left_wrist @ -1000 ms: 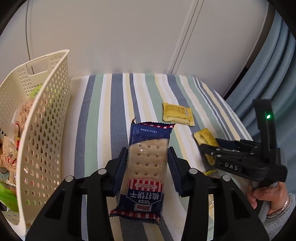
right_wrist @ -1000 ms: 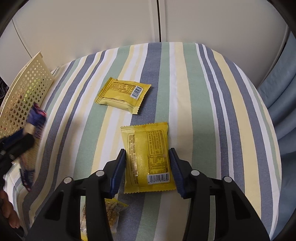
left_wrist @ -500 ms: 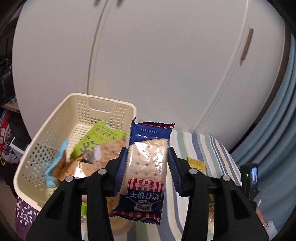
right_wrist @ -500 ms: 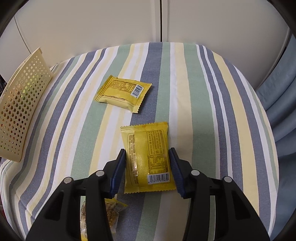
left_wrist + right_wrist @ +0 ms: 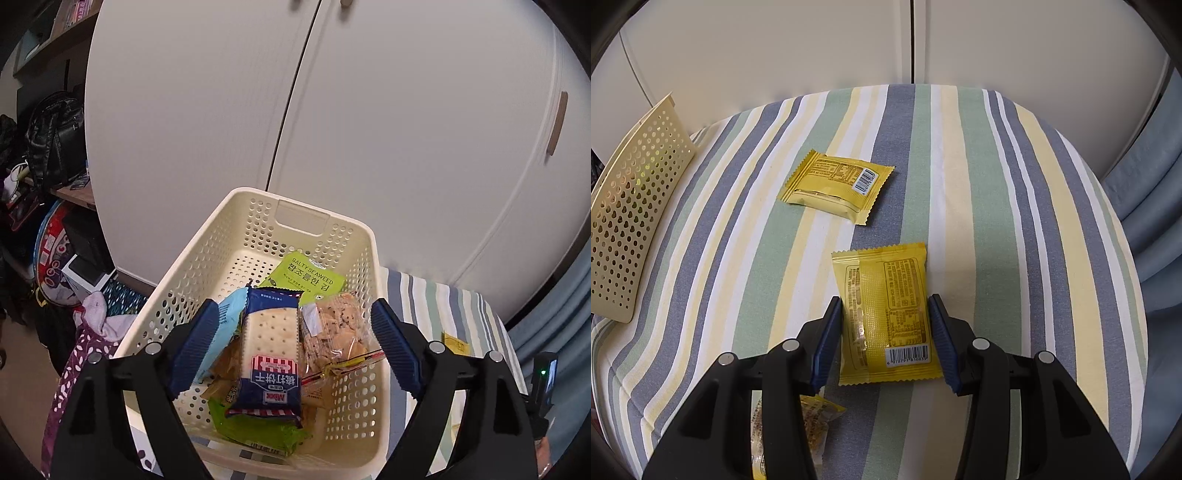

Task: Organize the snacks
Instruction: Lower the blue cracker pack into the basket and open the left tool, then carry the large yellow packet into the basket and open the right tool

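Snacks [image 5: 884,314] lie on striped cloth [image 5: 979,206] (white cupboards [image 5: 369,129] behind).

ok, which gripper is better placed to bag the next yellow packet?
Right. The right gripper already straddles a yellow packet on the striped cloth. The left gripper hangs open over the basket, above the cracker pack.

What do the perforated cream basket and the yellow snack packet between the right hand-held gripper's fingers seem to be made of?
Perforated cream basket: likely moulded plastic, matte, judging by uniform punched holes and a rigid rim with a handle slot.

Yellow snack packet: apparently glossy plastic film, with crimped serrated ends, a centre seam and a printed barcode.
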Tool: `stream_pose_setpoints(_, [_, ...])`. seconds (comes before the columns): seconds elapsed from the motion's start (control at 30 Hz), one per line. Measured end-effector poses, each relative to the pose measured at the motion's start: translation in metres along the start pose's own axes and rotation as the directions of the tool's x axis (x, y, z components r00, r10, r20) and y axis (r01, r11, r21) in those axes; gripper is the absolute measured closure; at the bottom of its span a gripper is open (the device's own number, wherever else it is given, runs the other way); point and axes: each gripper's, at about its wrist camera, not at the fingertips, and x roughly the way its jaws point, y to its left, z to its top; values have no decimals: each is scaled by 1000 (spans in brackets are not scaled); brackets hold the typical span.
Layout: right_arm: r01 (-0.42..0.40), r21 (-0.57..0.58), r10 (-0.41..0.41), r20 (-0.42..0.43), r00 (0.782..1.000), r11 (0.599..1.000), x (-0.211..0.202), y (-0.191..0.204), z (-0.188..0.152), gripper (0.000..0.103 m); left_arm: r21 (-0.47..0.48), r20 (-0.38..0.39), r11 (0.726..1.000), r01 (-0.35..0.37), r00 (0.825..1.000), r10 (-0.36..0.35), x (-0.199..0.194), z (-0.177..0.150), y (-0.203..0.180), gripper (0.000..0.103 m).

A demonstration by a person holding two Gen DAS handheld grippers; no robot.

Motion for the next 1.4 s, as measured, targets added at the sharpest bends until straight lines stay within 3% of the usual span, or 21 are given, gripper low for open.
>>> stream_pose_setpoints(0.33, [-86, 70, 84, 30, 996, 994, -7, -13, 0, 56, -21, 66, 999, -43, 997, 44, -14, 3, 13, 12])
stream_pose_setpoints(0.63, [-177, 56, 171, 97, 981, 983, -34, 16, 12, 56, -57, 112, 997, -58, 992, 64, -24, 7, 27, 7])
stream_pose_setpoints(0.8, [-265, 5, 262, 139, 955, 964, -58, 56, 26, 56, -77, 122, 994, -73, 989, 82, -26, 7, 37, 7])
stream_pose_setpoints(1.13, [-411, -150, 433, 177, 884, 899, -105, 172, 54, 56, -119, 154, 989, -91, 982, 109, -38, 9, 50, 6])
stream_pose_setpoints(1.4, [-443, -237, 478, 118, 870, 865, -101, 248, 57, 55, -148, 168, 985, -85, 980, 110, -43, 10, 60, 6])
